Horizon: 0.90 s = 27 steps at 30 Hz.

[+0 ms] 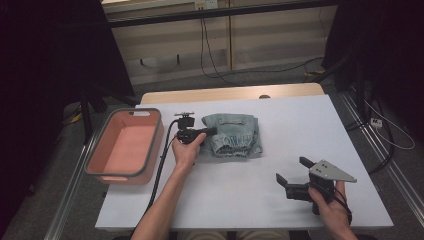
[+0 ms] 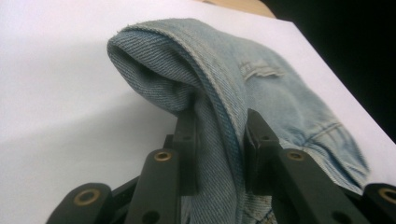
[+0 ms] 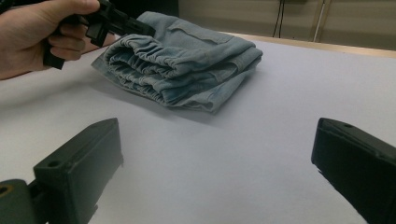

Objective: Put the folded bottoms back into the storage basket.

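Denim shorts (image 1: 232, 136) lie folded on the white table (image 1: 280, 200), beside the pink basket (image 1: 125, 147). Our left gripper (image 2: 217, 135) pinches their edge; the right gripper (image 3: 215, 163) waits open. We should lift slowly, keeping the fold together.

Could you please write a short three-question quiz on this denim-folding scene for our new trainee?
1. True or false: the left gripper has a fold of the folded denim garment pinched between its jaws.
2. The right gripper is: A) shut on the garment, B) open above the white tabletop with nothing between its jaws, C) inside the pink basket.
3. On which side of the garment does the pink basket stand in the high view?

Key: 1. True. 2. B. 3. On its left, beyond the left hand.
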Each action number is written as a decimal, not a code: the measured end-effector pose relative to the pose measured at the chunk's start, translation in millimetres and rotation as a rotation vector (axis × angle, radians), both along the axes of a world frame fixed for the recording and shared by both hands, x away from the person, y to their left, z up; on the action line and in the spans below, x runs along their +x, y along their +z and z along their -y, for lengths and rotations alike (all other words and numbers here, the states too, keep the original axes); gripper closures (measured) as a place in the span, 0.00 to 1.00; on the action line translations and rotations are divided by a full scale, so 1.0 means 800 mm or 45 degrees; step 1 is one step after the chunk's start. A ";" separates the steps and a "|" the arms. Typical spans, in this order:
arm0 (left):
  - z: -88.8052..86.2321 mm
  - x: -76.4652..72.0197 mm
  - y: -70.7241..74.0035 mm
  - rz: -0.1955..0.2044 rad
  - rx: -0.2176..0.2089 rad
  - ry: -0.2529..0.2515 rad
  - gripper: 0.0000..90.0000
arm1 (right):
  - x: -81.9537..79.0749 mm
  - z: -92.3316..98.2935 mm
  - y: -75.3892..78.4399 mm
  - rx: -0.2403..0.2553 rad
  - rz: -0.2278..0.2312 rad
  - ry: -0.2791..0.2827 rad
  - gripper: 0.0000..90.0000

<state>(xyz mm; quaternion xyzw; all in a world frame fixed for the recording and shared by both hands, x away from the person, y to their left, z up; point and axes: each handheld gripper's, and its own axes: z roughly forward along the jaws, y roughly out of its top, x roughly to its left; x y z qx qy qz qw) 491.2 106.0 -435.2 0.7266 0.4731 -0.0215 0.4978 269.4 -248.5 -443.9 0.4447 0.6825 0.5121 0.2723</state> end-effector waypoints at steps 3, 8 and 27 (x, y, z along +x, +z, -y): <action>-0.001 -0.003 0.008 0.021 -0.007 -0.018 0.79 | 0.000 0.001 0.000 0.001 0.002 -0.003 0.02; -0.007 -0.009 0.026 0.061 -0.027 -0.046 0.80 | -0.001 0.003 0.000 -0.005 0.006 -0.007 0.02; -0.038 -0.024 0.073 0.174 0.041 -0.097 0.80 | 0.000 0.002 0.000 -0.002 0.004 -0.019 0.02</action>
